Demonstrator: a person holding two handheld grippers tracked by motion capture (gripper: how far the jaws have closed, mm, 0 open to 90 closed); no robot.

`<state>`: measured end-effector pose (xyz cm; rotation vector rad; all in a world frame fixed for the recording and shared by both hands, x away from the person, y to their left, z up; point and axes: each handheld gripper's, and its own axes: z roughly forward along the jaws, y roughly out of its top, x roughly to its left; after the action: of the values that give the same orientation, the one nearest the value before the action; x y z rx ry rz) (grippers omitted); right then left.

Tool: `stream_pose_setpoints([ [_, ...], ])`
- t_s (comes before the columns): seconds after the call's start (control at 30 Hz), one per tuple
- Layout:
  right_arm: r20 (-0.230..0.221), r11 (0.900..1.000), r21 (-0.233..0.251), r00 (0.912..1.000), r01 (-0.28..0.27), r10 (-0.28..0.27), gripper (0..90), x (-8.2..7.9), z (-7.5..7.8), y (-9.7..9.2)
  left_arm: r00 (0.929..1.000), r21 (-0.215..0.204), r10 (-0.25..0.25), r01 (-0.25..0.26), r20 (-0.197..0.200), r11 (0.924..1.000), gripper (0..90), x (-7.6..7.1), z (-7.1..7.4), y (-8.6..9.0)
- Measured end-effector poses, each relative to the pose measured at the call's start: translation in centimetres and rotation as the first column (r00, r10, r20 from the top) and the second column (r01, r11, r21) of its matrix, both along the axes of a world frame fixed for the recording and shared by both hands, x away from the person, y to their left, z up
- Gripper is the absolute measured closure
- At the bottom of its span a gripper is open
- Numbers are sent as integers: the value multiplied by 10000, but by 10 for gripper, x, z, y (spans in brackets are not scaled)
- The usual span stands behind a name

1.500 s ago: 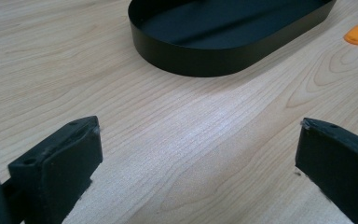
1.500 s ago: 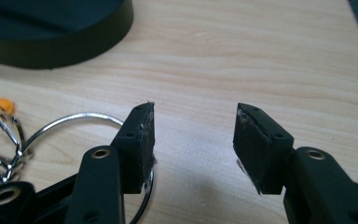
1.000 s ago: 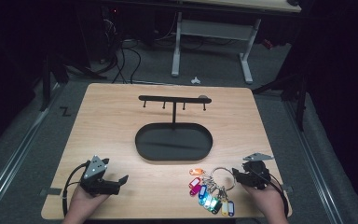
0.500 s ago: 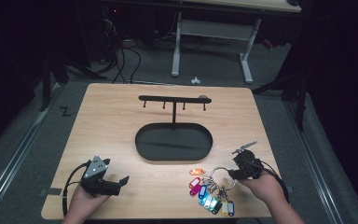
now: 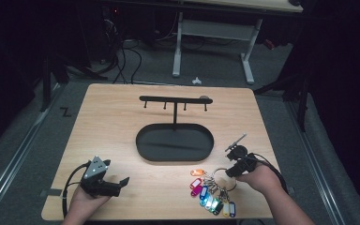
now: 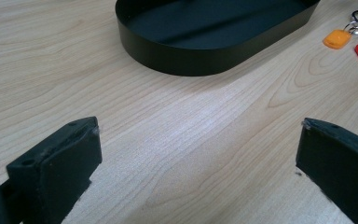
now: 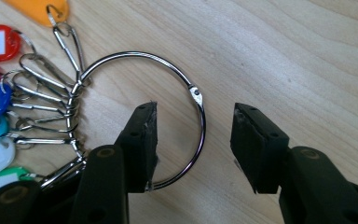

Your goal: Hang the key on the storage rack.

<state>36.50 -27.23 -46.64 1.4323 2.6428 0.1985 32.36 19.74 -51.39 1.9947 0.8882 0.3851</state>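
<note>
Now right gripper (image 7: 193, 144) straddles key ring (image 7: 186, 79) edge, jaws closing, untouched.

Metal key ring (image 7: 186, 88) lies flat on the wooden tabletop near the front right edge, closed at its hinge clasp; a bunch of coloured plastic key tags (image 5: 211, 194) hangs from it on small wire loops (orange, red, magenta, blue, cyan, white, green and yellow noted), fanned out flat to one side; the ring's opposite arc is bare.
</note>
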Motion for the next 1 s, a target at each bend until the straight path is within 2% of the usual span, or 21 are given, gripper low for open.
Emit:
stream_pose_setpoints([
  [0.17,-455,9994,-225,9986,-269,258,578,6,2,3,10000,55,0,0,6,10000,8,1,-1,-1],
  [0.37,-1059,9968,-642,9935,-478,408,618,14,-8,1,10000,102,-37,37,-2,9999,9,0,-2,-1],
  [0.43,-1253,9968,-600,9911,-521,442,629,17,-10,0,10000,103,-68,68,-1,9999,12,0,-2,-1],
  [0.53,-1415,9970,-551,9888,-552,469,640,21,-13,0,10000,59,-66,66,14,10000,24,0,-1,0],
  [0.73,-1630,9928,-809,9839,-878,737,664,27,-19,2,10000,40,-83,83,5,10000,35,0,-2,0],
  [0.77,-1713,9935,-815,9831,-796,647,668,28,-19,2,10000,31,-92,92,13,10000,36,0,-2,0],
  [0.87,-1746,9936,-656,9814,-921,795,677,30,-21,1,9999,30,-111,111,7,9999,40,0,-2,0],
  [1.0,-1802,9923,-690,9796,-1033,895,697,30,-20,3,9998,93,-185,185,-17,9998,49,0,-3,-1],
])
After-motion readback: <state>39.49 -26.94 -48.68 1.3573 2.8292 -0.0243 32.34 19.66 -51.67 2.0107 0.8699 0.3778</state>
